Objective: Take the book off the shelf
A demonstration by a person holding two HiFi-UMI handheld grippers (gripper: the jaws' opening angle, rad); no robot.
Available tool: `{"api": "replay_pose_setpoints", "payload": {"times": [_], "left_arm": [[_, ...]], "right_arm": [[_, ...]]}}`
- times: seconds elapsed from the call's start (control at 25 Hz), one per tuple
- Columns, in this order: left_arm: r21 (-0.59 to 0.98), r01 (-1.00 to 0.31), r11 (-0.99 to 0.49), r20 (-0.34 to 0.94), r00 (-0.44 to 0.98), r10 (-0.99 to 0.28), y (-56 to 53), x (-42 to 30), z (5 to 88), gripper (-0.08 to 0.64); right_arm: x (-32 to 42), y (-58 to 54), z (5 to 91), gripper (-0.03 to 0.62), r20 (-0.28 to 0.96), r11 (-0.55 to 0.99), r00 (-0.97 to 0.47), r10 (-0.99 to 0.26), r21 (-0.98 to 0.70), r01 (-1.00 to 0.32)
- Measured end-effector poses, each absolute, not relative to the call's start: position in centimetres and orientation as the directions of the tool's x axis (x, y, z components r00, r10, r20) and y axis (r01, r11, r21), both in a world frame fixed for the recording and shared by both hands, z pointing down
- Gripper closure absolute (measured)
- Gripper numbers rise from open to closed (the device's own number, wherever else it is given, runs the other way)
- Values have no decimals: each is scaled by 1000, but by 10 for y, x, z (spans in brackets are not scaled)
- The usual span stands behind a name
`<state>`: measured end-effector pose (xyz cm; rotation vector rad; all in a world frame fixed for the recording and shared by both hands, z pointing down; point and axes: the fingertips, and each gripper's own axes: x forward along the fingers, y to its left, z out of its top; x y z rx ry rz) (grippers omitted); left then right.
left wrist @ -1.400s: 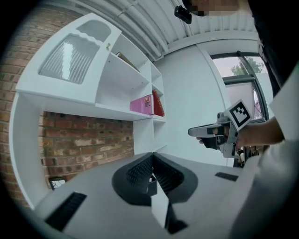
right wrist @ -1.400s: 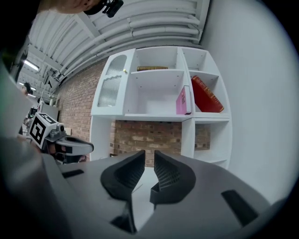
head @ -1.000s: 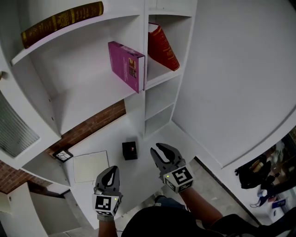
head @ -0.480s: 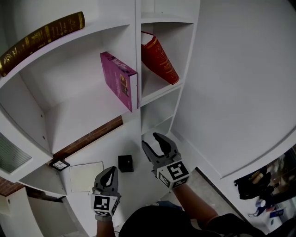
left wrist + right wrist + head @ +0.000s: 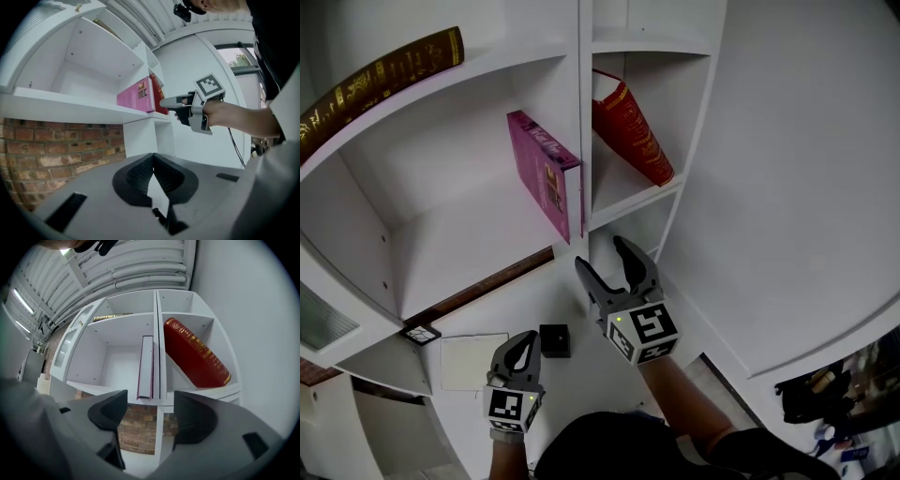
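Observation:
A magenta book (image 5: 546, 183) stands upright on the middle shelf against the white divider (image 5: 583, 141). In the right gripper view the magenta book (image 5: 146, 366) shows edge-on, straight ahead and above the jaws. A red book (image 5: 630, 127) leans in the compartment to the right of the divider. My right gripper (image 5: 602, 255) is raised below the shelf edge, short of the book. Its jaws are opening with nothing between them, as the right gripper (image 5: 150, 399) also shows in its own view. My left gripper (image 5: 523, 342) hangs low, shut and empty, and the left gripper (image 5: 153, 157) points toward the shelf.
A brown book with gold print (image 5: 375, 80) lies on the upper shelf. On the lower counter sit a small black box (image 5: 554, 339), a white sheet (image 5: 473, 361) and a small framed square (image 5: 420, 333). A brick strip (image 5: 487, 281) runs under the shelf. A white wall (image 5: 787, 169) closes the right side.
My right gripper has risen toward the shelf under the magenta book, and its jaws have spread from nearly shut to wide. The left gripper stays low and shut.

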<state>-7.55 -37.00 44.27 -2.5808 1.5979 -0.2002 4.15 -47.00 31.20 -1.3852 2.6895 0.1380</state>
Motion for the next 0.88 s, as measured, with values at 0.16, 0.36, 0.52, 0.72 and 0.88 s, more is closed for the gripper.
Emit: {"api": "replay_pose_setpoints", "payload": {"times": [0.16,0.36,0.52,0.72,0.88], "left_arm": [[-165,-881,-444,73,438,-896,-377,-73,446,551],[-143,-892,-428,96,418,-903,-381,-76,450,551],[-150,-895,-420,96,410,-907,-385,-81,455,551],[-147,-895,-421,106,409,-906,-389,-81,457,551],[-145,-893,-425,111,412,-904,-390,-80,460,551]], "right_arm": [[32,-484,293,290,-165,591,-587,-792,33,-806],[20,-496,276,281,-180,583,-582,-793,52,-811],[12,-505,265,278,-187,573,-571,-799,51,-818],[-1,-512,259,278,-175,574,-576,-799,67,-816],[-5,-519,259,278,-166,560,-564,-809,72,-825]]}}
